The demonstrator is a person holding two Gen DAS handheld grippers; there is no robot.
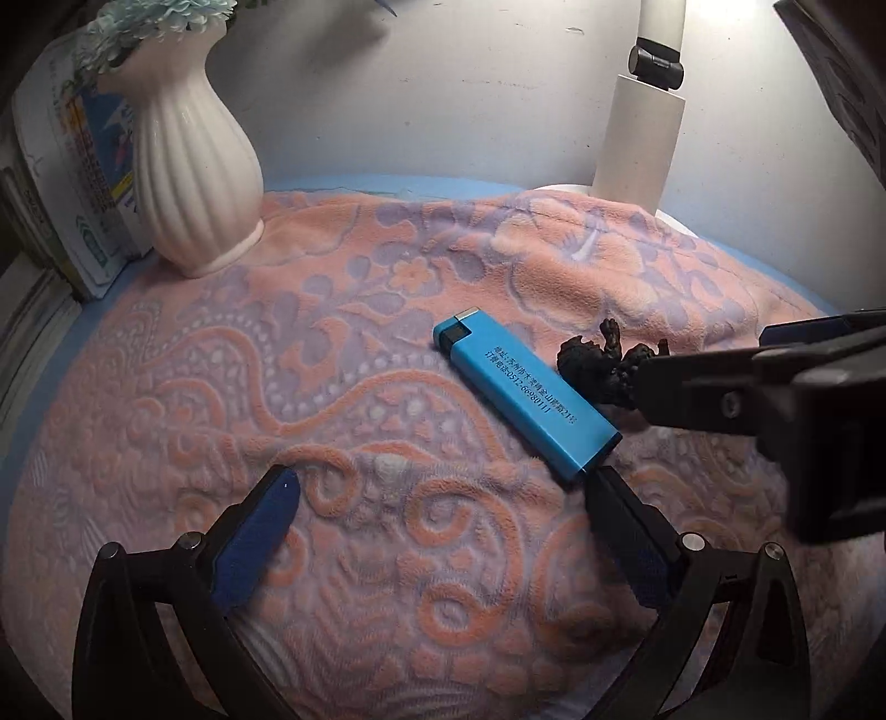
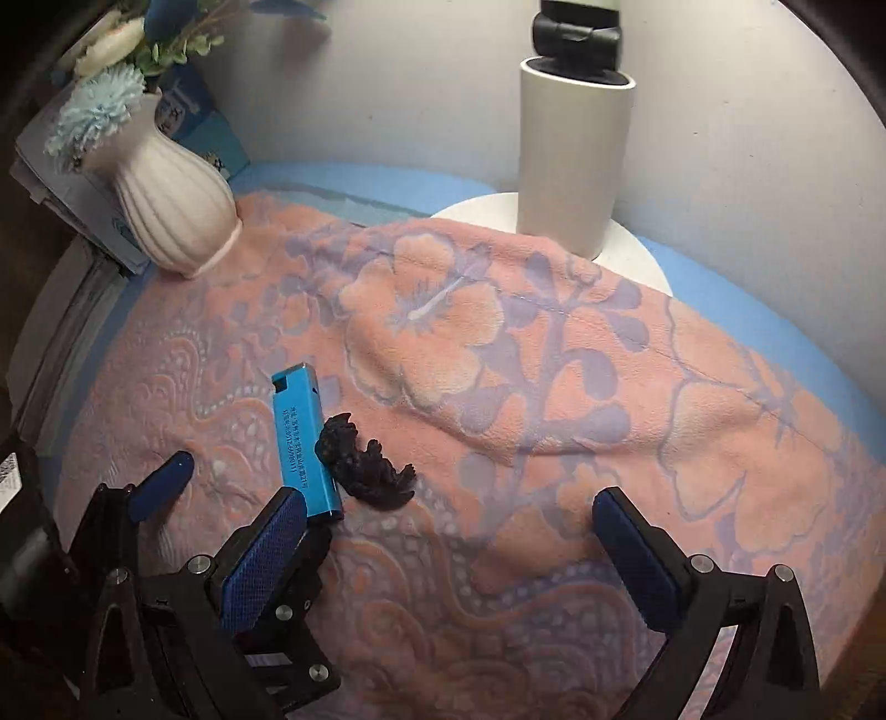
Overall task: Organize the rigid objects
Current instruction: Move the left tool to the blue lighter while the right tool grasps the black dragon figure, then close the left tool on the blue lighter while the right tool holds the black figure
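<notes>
Left wrist view looks down over a pink and lilac flowered blanket (image 1: 387,343) spread on a blue table (image 1: 343,183). The left tongs (image 1: 443,493) stand wide, nothing between their blue-padded fingers (image 1: 260,531) — the right-hand finger's tip sits just at the near end of a blue lighter (image 1: 526,393). The lighter lies flat on the blanket at a slant, its metal cap toward the far side, printed characters along its upper face. Touching its long edge lies a small black figurine (image 1: 603,365), a knobbly creature on its side. From the right edge of this view the right tongs (image 1: 786,360) reach in, one dark finger close against the figurine; whether it touches cannot be told here.

Right wrist view shows the right tongs (image 2: 448,515) also spread wide and holding nothing. The lighter (image 2: 304,443) and figurine (image 2: 365,465) lie side by side ahead of the left finger (image 2: 266,548), toward the left of the gap rather than centred in it. The left tongs' blue tip (image 2: 166,482) shows further left, near the lighter's lower end.

At the far left a white ribbed vase (image 1: 194,166) with pale blue flowers (image 1: 160,22) stands upright on the blanket's corner, printed packets (image 1: 77,166) leaning behind it. A white lamp post (image 2: 570,160) on a round base (image 2: 637,243) stands at the back — the blanket's edge overlaps that base.
</notes>
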